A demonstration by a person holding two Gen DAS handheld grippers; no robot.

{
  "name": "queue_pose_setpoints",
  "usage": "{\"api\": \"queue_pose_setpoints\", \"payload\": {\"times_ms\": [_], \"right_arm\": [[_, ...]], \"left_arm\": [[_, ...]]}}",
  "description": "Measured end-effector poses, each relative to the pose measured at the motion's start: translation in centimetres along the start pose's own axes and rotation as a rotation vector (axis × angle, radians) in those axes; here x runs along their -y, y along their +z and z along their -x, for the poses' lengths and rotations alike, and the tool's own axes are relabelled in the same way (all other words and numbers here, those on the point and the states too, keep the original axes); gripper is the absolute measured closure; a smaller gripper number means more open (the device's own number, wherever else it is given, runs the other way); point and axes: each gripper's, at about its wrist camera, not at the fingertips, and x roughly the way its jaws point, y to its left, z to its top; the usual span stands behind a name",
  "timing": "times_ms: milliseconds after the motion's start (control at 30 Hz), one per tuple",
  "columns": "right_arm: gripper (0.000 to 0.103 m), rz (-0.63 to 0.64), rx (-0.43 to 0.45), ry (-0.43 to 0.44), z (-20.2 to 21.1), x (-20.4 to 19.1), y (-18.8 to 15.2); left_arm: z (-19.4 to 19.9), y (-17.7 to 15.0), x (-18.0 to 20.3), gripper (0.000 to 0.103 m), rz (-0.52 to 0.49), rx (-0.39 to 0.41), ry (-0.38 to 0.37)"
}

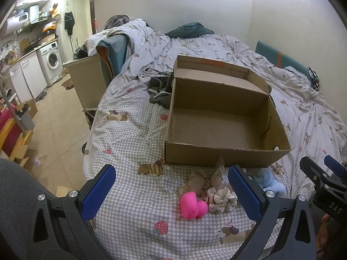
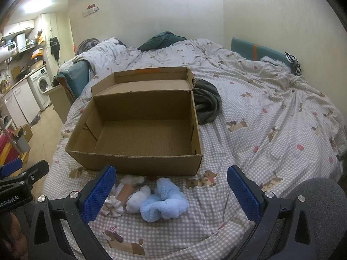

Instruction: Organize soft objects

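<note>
An open cardboard box (image 1: pixel 225 153) (image 2: pixel 138 163) lies on the checked bed cover, and nothing shows inside it. In front of it is a small heap of soft things: a pink toy (image 1: pixel 193 204), a cream scrunchie (image 1: pixel 224 197) (image 2: pixel 112 208), a beige roll (image 1: pixel 196 183) (image 2: pixel 125 194), a white plush (image 2: pixel 137 198) and a fluffy blue plush (image 2: pixel 164 203) (image 1: pixel 271 183). My left gripper (image 1: pixel 171 189) is open just before the pink toy. My right gripper (image 2: pixel 171 191) is open over the blue plush. Neither holds anything.
A dark grey garment (image 1: pixel 160 92) (image 2: pixel 206 104) lies beside the box. The bed (image 2: pixel 271 112) runs to the wall with rumpled bedding and a teal pillow (image 1: pixel 282 59). The left side drops to a tiled floor (image 1: pixel 54 130) with cabinets and a washing machine (image 1: pixel 52 61).
</note>
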Motion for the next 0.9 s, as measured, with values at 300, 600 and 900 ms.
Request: {"api": "queue_pose_setpoints", "payload": {"times_ms": [300,600,900], "right_arm": [[0.0,-0.001,-0.001,-0.001,0.01,0.06,0.03],[0.0,-0.002,-0.003,0.0,-0.08,0.02,0.01],[0.0,-0.002,-0.003,0.0,-0.13,-0.41,0.23]], "left_arm": [[-0.1,-0.21,0.06,0.0,0.002,0.001,0.0],[-0.28,-0.25,0.25,0.0,0.0,0.002,0.002],[-0.35,-0.34,0.36,0.0,-0.003,0.0,0.004]]}}
